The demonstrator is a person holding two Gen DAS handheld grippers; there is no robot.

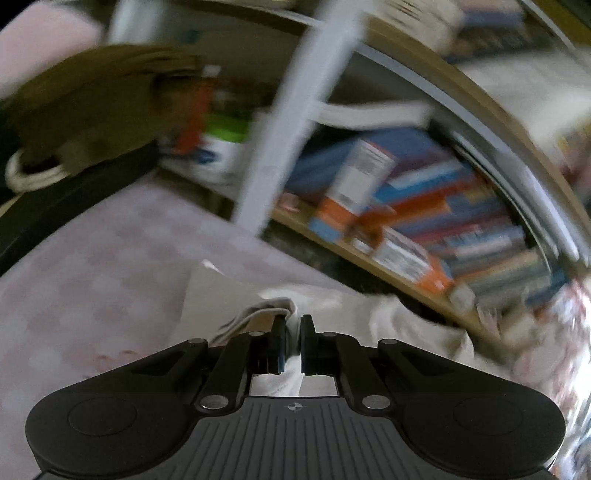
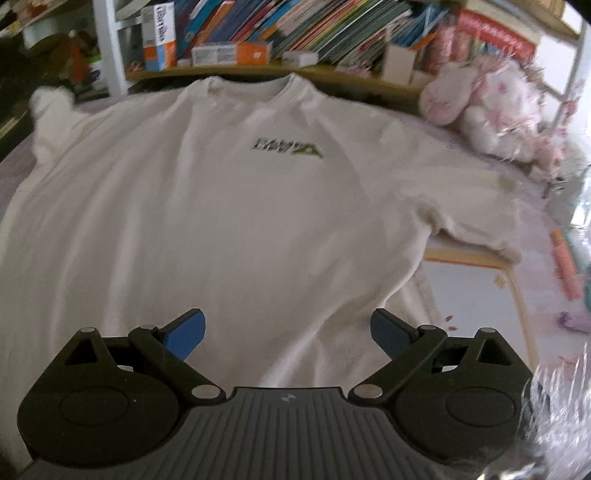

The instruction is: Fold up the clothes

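Two grippers over a pink checked bedcover (image 1: 110,266), bookshelves (image 2: 295,29) beyond.
A cream T-shirt (image 2: 221,203) lies flat, print up, straight ahead of the right gripper (image 2: 288,332), whose blue pads stand spread wide above the hem, holding nothing. At the shirt's far-left edge, the left gripper (image 1: 293,332) is pressed together, pinching a lifted fold of sleeve between its fingertips.

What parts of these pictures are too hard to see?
- Left wrist view: the books are smeared by motion blur; no titles readable.
- Left wrist view: the left gripper covers the cloth it pinches, so which part of the shirt it is stays unclear.
- Right wrist view: the shirt hem is hidden behind the right gripper.
- Right wrist view: the shirt's logo is too blurred to read.
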